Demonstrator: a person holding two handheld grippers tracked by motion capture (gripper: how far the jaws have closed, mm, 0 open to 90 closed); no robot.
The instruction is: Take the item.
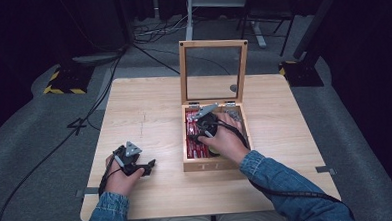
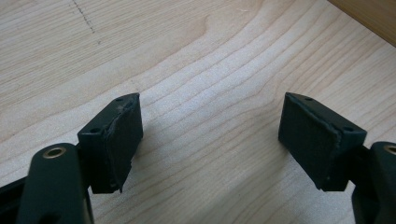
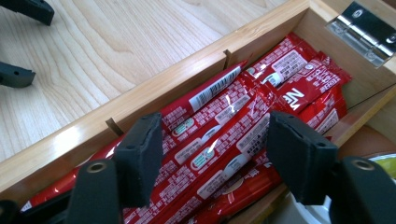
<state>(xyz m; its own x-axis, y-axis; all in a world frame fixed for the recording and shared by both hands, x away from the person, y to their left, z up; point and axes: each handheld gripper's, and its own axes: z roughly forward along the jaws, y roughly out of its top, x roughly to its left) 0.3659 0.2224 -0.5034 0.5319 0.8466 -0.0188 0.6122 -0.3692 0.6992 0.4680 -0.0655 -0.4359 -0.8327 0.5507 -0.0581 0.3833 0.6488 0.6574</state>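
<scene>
While right claw hangs apart over red sachets in box: slip risk.
Sachets lie packed between its jaws; glossy film may slide, or several lift together. Left claw, apart, rests on surface.

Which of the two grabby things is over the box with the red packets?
The right hand-held gripper. It hangs open over the red packets in the box; the left one lies on bare table.
</scene>
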